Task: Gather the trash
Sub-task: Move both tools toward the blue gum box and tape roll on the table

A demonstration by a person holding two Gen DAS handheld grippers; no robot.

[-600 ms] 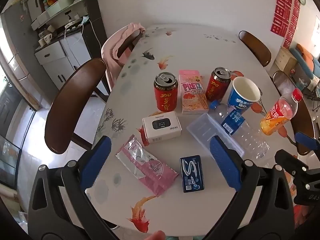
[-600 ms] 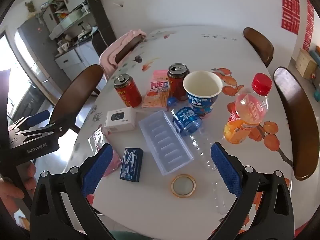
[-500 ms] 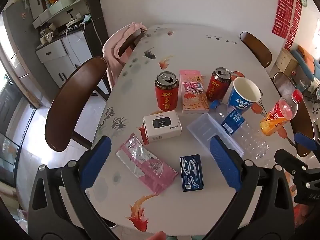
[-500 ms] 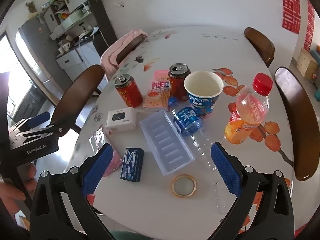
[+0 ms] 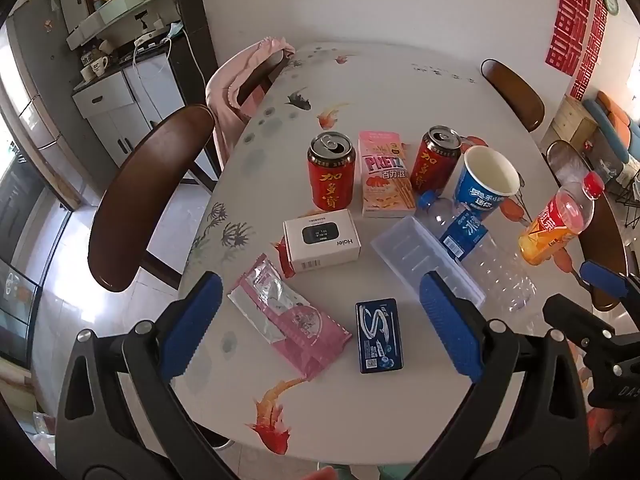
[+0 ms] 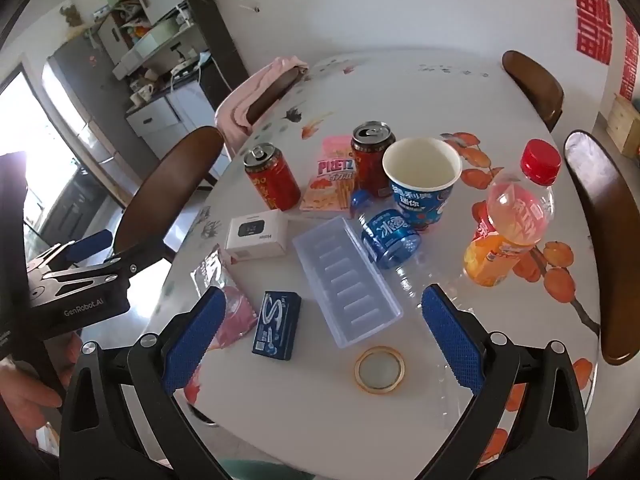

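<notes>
Both grippers hang above the near edge of the white oval table with painted goldfish [image 5: 384, 92]. Left gripper [image 5: 320, 320] spread wide, nothing between its blue pads; right gripper [image 6: 320, 324] the same.

Trash lies mid-table:
- two red drink cans [image 5: 331, 170] with yellow Chinese lettering
- pink "PRETZ" snack box [image 5: 385, 174] between them
- white "Haier" carton [image 5: 321, 240]
- blue-and-white paper cup [image 6: 421, 178], Chinese print
- crushed clear bottle with blue label [image 6: 390, 238], lying flat
- clear plastic tray [image 6: 346, 280]
- dark blue pack marked "S" [image 5: 379, 334]
- pink foil wrapper [image 5: 288, 314]
- orange-drink bottle with red cap [image 6: 512, 216]
- tape ring [image 6: 379, 369]
</notes>
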